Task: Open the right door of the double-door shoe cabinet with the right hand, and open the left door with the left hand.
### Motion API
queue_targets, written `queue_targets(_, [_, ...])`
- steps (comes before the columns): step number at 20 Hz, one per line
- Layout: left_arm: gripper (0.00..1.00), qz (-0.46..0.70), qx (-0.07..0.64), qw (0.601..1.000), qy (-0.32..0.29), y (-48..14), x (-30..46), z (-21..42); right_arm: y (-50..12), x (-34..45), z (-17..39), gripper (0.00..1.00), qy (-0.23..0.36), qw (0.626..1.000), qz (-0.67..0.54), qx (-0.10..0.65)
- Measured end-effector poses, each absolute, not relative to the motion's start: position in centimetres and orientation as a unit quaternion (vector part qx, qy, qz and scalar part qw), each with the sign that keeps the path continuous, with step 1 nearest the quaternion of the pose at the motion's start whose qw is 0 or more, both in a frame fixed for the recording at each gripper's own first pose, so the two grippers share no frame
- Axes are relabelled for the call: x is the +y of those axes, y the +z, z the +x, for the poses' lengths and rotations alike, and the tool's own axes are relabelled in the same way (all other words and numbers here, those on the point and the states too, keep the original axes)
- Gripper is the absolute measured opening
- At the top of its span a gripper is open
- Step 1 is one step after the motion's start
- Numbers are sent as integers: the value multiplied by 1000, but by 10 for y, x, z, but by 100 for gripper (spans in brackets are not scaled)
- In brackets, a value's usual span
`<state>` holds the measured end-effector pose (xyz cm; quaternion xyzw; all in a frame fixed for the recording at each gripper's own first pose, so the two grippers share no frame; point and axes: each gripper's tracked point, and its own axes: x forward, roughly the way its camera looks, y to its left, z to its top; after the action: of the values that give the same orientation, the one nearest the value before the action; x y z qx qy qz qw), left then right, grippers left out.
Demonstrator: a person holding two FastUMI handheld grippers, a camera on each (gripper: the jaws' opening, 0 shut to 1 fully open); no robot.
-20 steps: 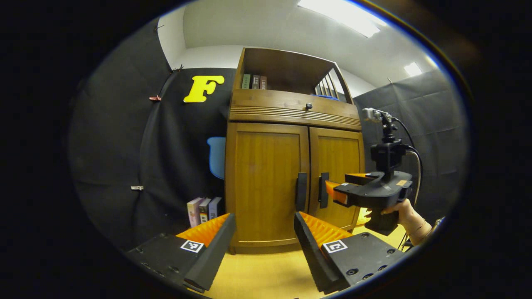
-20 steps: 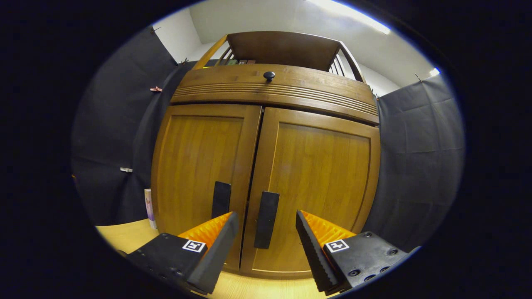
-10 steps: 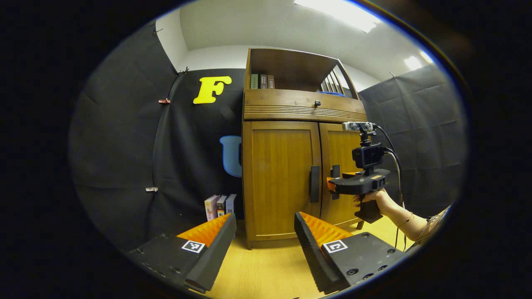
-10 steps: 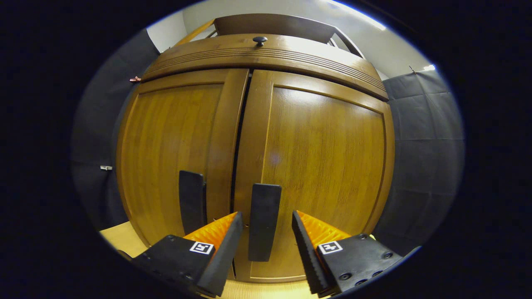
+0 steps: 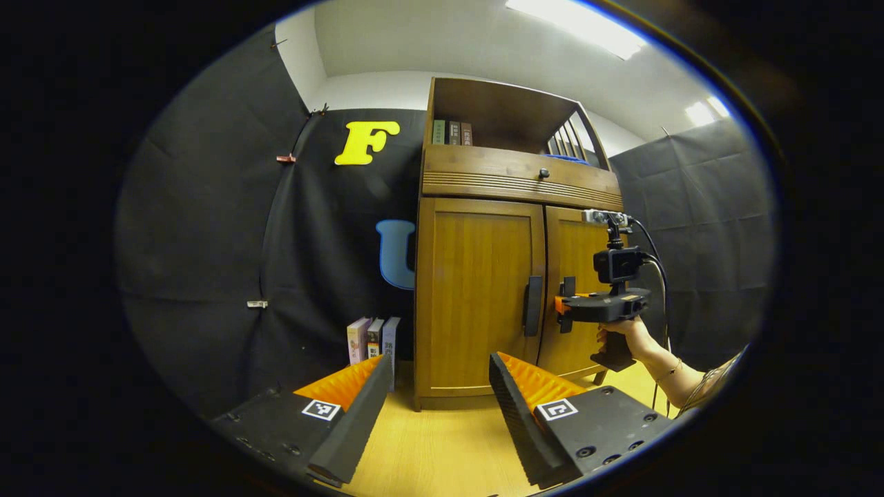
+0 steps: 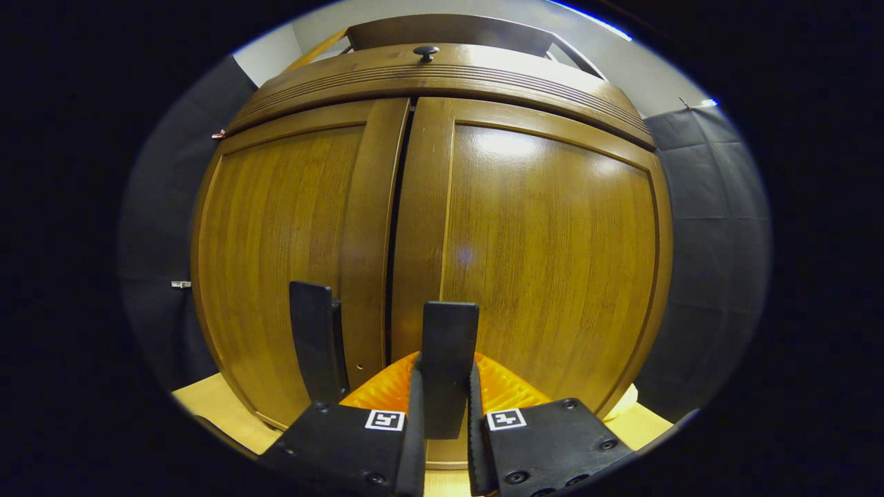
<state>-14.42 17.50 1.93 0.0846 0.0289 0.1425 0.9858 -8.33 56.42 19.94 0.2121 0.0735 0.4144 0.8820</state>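
Note:
A wooden shoe cabinet [image 5: 476,297] stands against the booth wall, both doors closed. In the right gripper view the right door [image 6: 552,248] and left door [image 6: 276,235] fill the frame, each with a dark vertical handle. My right gripper [image 6: 443,407] is shut on the right door's handle [image 6: 449,345], both fingers pressing its sides. The left door's handle [image 6: 312,338] stands free beside it. In the left gripper view my left gripper [image 5: 434,407] hangs open well back from the cabinet, nothing between its fingers; farther off a hand holds the right gripper [image 5: 563,307] at the right handle [image 5: 568,290].
Several books [image 5: 373,338] stand on the wooden floor [image 5: 442,449] left of the cabinet. A drawer with a round knob [image 5: 543,173] sits above the doors, and an open shelf with books [image 5: 450,132] tops the cabinet. Black cloth walls close in on both sides.
My right gripper moved in and closed its fingers on the right door's handle. The left gripper drew back and turned slightly left, so the cabinet looks smaller and farther right.

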Motion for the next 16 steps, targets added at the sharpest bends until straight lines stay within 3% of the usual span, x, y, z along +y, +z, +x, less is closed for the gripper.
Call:
queue_targets(1, [88, 87, 32, 985, 149, 20, 177, -146, 200, 560, -85, 25, 415, 882, 213, 69])
queue_targets(5, [88, 98, 25, 979, 175, 27, 179, -151, 199, 544, -98, 29, 430, 873, 220, 69])
queue_targets(16, [88, 83, 34, 985, 145, 12, 123, -138, 175, 436, -133, 25, 476, 844, 242, 46])
